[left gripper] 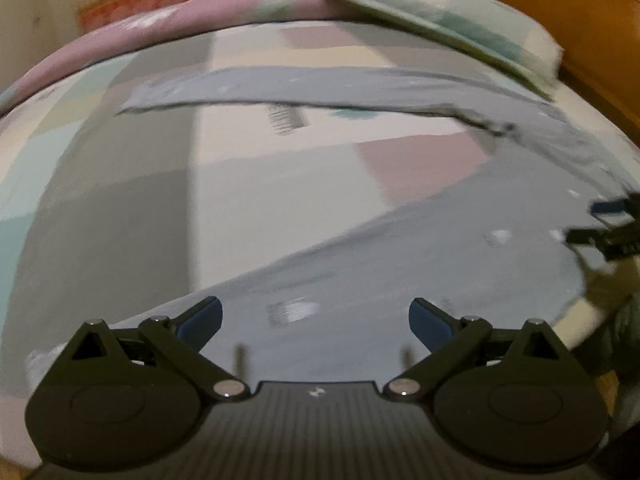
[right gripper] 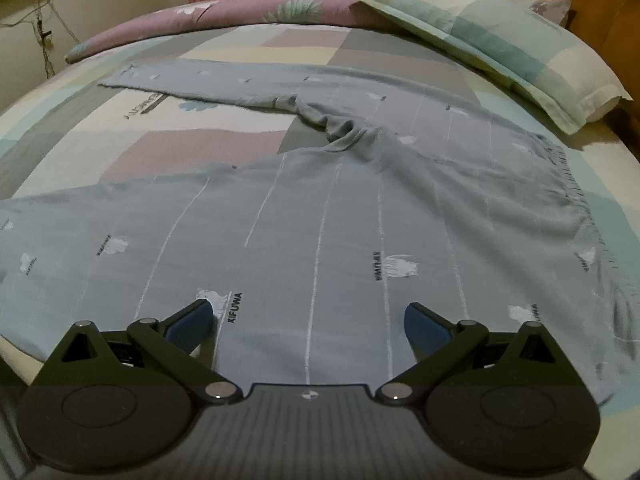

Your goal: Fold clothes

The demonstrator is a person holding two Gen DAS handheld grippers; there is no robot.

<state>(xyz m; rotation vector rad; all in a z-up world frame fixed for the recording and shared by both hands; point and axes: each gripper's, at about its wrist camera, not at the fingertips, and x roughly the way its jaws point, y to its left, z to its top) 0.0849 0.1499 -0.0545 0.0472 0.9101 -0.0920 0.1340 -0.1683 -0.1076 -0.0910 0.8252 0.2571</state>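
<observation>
1. Right wrist view: bed [right gripper: 72, 136] fills the frame, covered by a patchwork sheet in cream, grey, pink and teal blocks.
2. Grey pants [right gripper: 304, 216] lie spread flat on that sheet, thin white stripes, small white motifs, "XIFUWA" print. 1 leg runs toward the far left, the other toward the near left, crotch bunched between them, waistband on the right.
3. Mauve floral quilt [right gripper: 208, 12] is rolled along the far edge; checked pillow [right gripper: 500, 36] sits far right, clear of the pants.
4. Right gripper [right gripper: 310, 322] is low over the near leg, jaws wide apart, nothing held.
5. Left wrist view, motion-blurred: left gripper [left gripper: 316, 320] is also over the pants' [left gripper: 360, 272] near leg, jaws wide apart, empty. Right gripper tips [left gripper: 608, 224] show at the right edge.
</observation>
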